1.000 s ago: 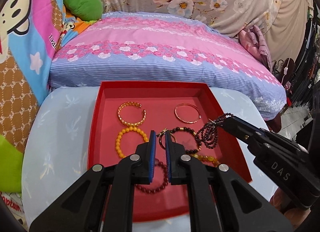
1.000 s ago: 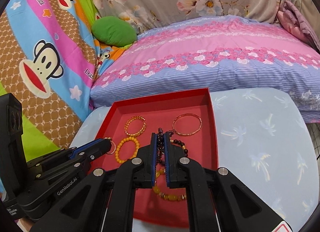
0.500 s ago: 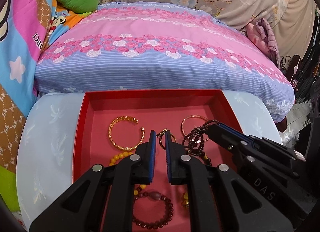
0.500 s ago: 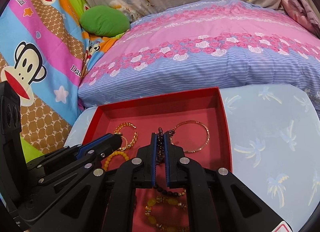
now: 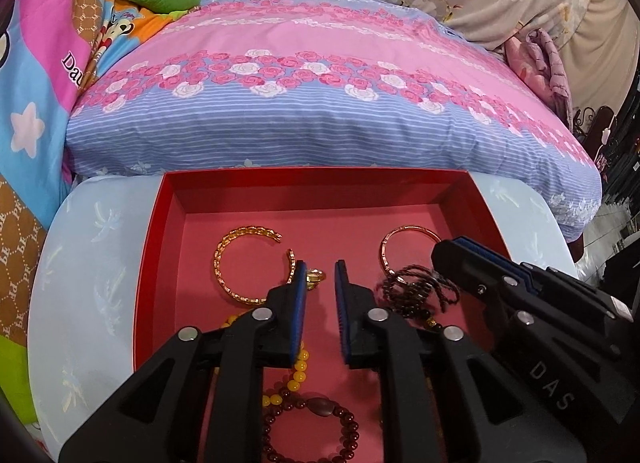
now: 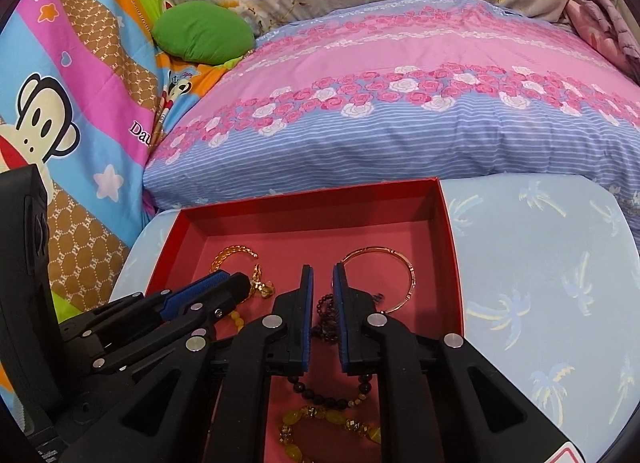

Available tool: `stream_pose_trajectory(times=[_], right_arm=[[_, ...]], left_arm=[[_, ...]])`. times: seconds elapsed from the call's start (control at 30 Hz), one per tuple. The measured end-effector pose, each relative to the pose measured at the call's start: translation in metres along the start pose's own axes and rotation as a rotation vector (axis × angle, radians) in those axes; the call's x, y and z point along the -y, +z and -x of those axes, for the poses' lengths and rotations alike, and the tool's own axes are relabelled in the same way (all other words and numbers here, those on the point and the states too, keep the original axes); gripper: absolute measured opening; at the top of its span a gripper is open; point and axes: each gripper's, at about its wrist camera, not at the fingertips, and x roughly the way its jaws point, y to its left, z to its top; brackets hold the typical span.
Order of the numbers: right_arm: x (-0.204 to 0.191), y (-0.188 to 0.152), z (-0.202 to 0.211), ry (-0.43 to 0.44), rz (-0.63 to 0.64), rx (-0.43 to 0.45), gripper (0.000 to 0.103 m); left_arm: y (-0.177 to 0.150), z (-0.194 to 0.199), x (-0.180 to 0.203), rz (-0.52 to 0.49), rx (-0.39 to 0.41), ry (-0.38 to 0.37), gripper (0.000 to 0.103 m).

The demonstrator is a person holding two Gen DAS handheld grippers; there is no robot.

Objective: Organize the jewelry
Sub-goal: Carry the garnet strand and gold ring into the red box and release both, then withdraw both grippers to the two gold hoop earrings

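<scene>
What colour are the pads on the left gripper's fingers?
Blue, on black fingers. The pads show best in the left wrist view, either side of the left gripper.

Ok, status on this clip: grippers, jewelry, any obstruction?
Left gripper open, empty. Right gripper open over dark beaded necklace. Necklace lying loose in red tray, beside rose-gold bangle. Nothing blocking.

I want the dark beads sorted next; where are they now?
In the left wrist view the dark beads lie bunched in the red tray, right of centre, just below the thin gold bangle and beside the right gripper.
</scene>
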Motion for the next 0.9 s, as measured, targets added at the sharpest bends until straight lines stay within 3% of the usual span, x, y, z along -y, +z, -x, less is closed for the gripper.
stream_pose_trajectory(times=[0.03,0.17,0.27,0.5,0.9], right_arm=[[0.0,-0.001,0.001,0.0,0.0,0.0,0.012],[0.001,-0.004,0.008,-0.007,0.0,0.017,0.013],[0.004,-0.007,0.017,-0.006,-0.01,0.032,0.022],[0.012,-0.021,0.059,-0.003,-0.026,0.082,0.024],[-0.01,-0.085,0.132,-0.008,0.03,0.13,0.033]], left_arm=[[0.0,0.0,0.0,0.0,0.003,0.003,0.025],[-0.002,0.007,0.0,-0.005,0.025,0.026,0.039],[-0.006,0.016,-0.001,-0.006,0.038,0.031,0.039],[-0.028,0.056,0.005,-0.05,0.104,0.052,0.04],[-0.09,0.131,0.016,-0.065,0.174,0.041,0.046]])
